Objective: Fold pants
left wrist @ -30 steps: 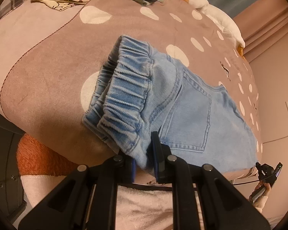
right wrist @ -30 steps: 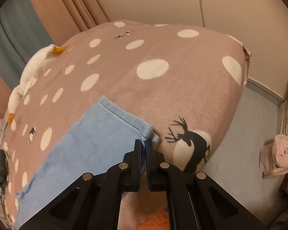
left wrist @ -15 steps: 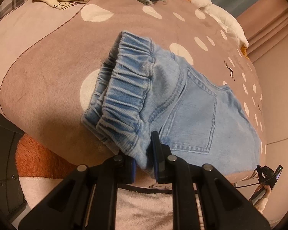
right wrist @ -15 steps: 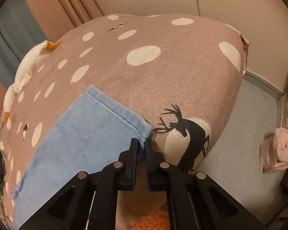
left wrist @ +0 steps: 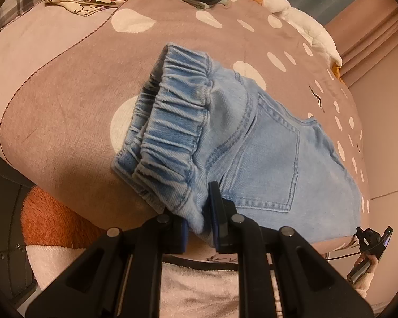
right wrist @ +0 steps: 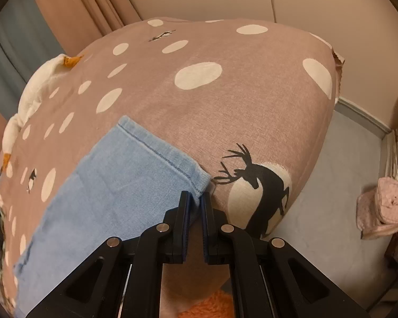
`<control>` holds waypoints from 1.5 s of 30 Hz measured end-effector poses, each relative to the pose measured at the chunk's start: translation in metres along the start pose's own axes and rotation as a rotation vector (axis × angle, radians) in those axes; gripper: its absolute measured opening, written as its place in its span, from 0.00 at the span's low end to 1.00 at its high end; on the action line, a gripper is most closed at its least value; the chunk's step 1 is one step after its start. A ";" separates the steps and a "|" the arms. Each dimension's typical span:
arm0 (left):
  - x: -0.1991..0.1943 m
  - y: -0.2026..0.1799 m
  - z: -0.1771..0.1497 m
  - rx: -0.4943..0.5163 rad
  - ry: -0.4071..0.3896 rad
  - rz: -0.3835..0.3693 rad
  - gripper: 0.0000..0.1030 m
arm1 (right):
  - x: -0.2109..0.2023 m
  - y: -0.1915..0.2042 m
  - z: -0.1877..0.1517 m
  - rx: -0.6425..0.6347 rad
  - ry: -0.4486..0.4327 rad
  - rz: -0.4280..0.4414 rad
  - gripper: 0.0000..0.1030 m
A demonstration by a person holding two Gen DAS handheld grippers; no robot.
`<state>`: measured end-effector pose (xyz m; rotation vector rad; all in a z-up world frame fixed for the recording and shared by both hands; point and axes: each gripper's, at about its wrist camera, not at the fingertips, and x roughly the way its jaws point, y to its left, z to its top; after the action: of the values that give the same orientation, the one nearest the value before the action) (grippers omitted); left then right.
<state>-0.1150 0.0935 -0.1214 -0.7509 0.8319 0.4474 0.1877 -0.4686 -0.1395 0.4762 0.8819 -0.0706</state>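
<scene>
Nothing much has shifted since the earlier frames: left tool stays clamped on the elastic waistband corner of the light-blue denim pants, right tool on the hem corner. Pants lie halved lengthwise, leg on leg, on the dotted brown bed blanket; crosswise folds likely remain.

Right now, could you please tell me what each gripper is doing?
Left gripper: closed on the jeans at the waistband.
Right gripper: closed on the jeans' hem corner.
</scene>
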 end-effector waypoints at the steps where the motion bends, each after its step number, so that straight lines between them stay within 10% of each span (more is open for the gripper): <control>1: 0.000 0.000 0.000 -0.001 -0.001 -0.001 0.16 | 0.000 0.000 0.000 0.001 -0.001 0.000 0.04; 45: -0.006 -0.002 -0.004 0.016 -0.010 0.012 0.16 | 0.000 0.006 -0.001 -0.033 -0.008 -0.055 0.04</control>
<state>-0.1195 0.0884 -0.1173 -0.7290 0.8302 0.4548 0.1889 -0.4632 -0.1378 0.4211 0.8869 -0.1078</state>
